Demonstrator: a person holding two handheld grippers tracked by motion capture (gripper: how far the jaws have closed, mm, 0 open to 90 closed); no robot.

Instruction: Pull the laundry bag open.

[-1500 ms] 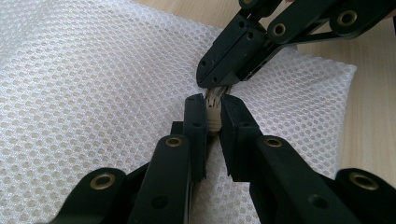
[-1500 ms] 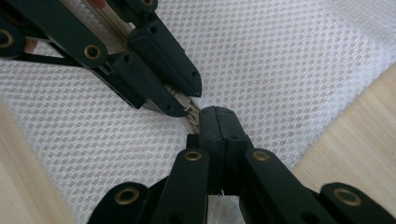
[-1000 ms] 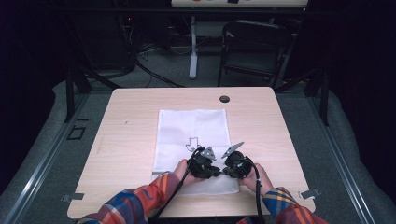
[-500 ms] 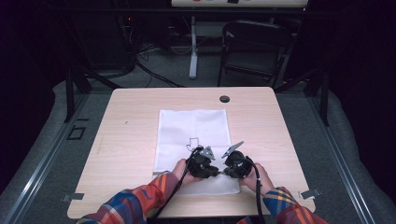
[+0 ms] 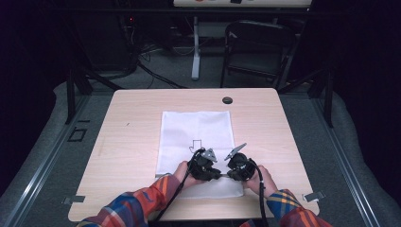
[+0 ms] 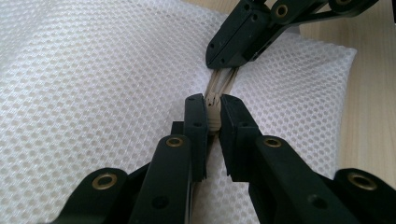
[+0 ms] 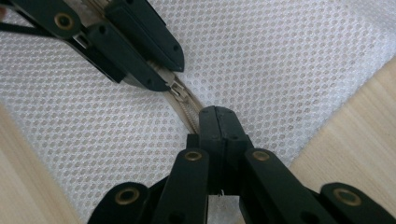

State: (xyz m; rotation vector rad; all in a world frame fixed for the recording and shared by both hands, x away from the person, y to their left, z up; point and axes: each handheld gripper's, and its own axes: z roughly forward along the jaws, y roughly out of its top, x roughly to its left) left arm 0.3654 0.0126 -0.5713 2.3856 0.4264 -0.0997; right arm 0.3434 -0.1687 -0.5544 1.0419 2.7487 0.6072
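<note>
Zipper (image 6: 219, 86): its line runs straight between my two grippers on the mesh bag (image 5: 196, 130).
Left gripper (image 6: 213, 114): clamped on the zipper.
Right gripper (image 7: 217, 119): clamped on the zipper, just beside.

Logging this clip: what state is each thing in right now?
Mesh bag: flat on table.
Zipper: pinched by both grippers; open or closed unclear.
Left gripper: shut on zipper.
Right gripper: shut on zipper.
Chair: upright, beyond table.

White honeycomb-mesh bag (image 5: 196, 130) w/ beige zipper (image 6: 215, 95), black claws, light wood-grain table (image 5: 132, 142), red-blue-yellow plaid sleeves (image 5: 137, 203).
</note>
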